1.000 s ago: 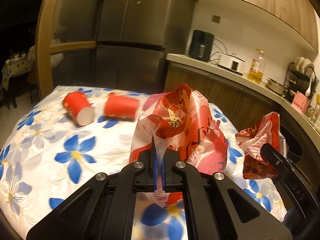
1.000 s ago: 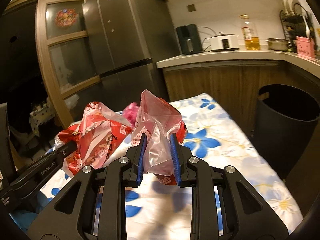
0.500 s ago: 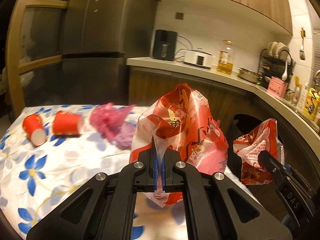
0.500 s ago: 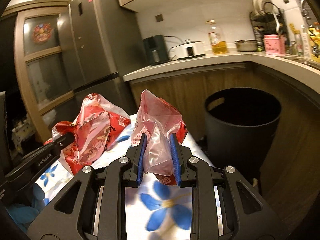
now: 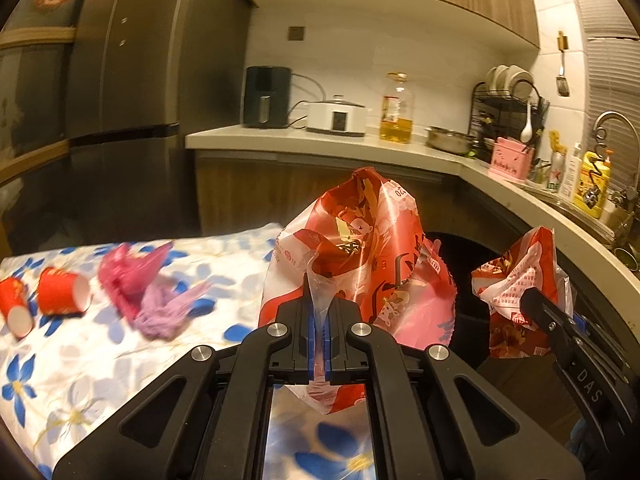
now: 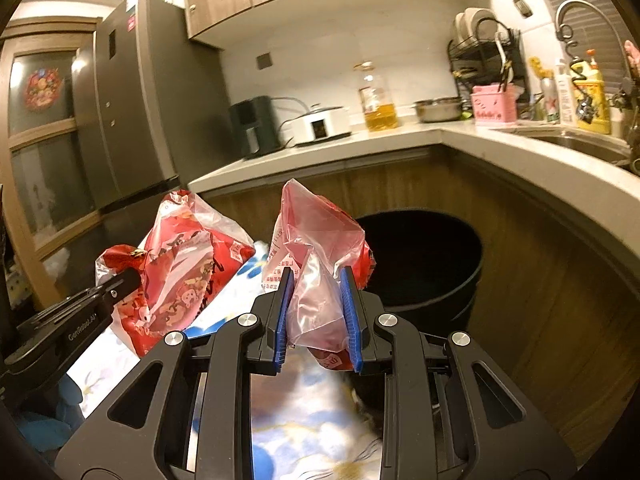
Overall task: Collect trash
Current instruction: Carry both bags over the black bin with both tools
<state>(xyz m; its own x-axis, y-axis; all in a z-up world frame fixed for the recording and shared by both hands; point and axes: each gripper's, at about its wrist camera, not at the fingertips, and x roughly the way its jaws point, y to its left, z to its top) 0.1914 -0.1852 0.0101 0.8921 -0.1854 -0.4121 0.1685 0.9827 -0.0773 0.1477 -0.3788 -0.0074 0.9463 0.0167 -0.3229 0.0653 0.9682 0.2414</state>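
My left gripper [image 5: 319, 344] is shut on a large red printed plastic bag [image 5: 360, 256], held up above the table's right end; the same bag shows in the right wrist view [image 6: 180, 264]. My right gripper [image 6: 316, 320] is shut on a smaller crumpled red and clear plastic bag [image 6: 316, 248], which also shows in the left wrist view [image 5: 516, 292]. A black trash bin [image 6: 432, 264] stands on the floor just beyond both bags. Two red paper cups [image 5: 60, 296] and a crumpled pink-purple bag [image 5: 148, 288] lie on the floral tablecloth [image 5: 80, 360].
A curved kitchen counter [image 6: 520, 148] wraps behind and right of the bin, carrying an oil bottle [image 6: 376, 100], a cooker, a dish rack and a sink. A grey fridge [image 5: 120, 100] stands at the left behind the table.
Both grippers, each still holding its bag, have swung right from over the table toward the black bin. The cups and pink bag have slid to the left of view.
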